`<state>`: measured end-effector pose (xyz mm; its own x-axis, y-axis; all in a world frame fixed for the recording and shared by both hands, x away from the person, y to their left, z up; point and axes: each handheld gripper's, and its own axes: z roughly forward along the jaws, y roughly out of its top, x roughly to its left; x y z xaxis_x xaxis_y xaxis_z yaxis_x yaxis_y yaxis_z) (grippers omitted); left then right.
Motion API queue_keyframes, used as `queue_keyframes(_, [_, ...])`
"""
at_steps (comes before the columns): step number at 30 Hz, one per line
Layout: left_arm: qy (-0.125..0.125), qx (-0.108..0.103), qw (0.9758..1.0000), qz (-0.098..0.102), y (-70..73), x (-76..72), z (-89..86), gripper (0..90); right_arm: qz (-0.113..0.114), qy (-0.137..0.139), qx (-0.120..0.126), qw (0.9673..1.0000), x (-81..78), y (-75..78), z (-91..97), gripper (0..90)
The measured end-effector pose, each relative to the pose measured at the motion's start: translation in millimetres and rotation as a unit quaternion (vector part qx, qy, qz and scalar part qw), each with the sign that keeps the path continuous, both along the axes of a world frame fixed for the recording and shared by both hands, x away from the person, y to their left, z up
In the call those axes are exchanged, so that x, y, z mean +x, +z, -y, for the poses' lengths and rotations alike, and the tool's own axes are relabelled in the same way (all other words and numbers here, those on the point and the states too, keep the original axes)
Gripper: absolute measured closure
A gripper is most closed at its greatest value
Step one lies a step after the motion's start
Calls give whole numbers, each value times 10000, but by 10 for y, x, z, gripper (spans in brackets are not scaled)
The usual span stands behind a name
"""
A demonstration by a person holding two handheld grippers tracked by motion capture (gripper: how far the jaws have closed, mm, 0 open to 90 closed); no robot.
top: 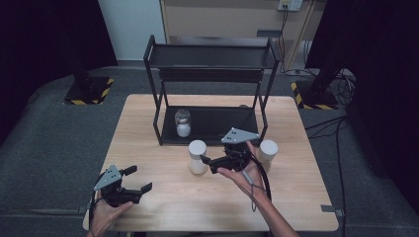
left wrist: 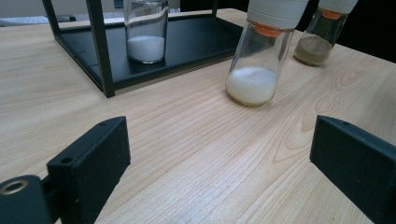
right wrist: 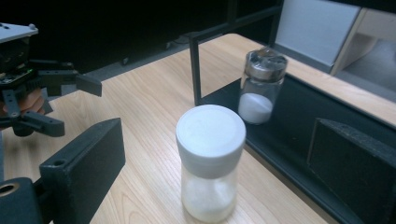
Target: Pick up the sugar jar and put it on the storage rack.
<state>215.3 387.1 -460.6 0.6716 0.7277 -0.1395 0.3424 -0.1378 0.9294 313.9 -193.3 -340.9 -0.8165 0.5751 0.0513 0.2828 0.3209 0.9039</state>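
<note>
Table (top: 148, 197): 3 jars, 2 grippers.

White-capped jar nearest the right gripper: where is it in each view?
High view: jar at table centre, just left of the right gripper.
Left gripper view: upper right of centre, white powder inside.
Right gripper view: centre foreground, between the open jaws.
Shared landmark: black rack behind it.

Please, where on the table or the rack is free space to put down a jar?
Free: the rack's lower shelf right of the steel-capped jar, its top shelf, and the table left of the rack. Crowded: the front strip, where the right tongs reach between two white-capped jars.
</note>
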Motion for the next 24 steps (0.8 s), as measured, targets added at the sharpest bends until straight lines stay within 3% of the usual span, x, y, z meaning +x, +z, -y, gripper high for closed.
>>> queue_keyframes(12, [-29,24,10000,-3,2,4,6,40,-136,101,-128,9998,266,-239,-341,66])
queue_keyframes(24, [-40,20,10000,-6,-1,8,8,41,-201,66,-111,9997,358,-454,-445,154])
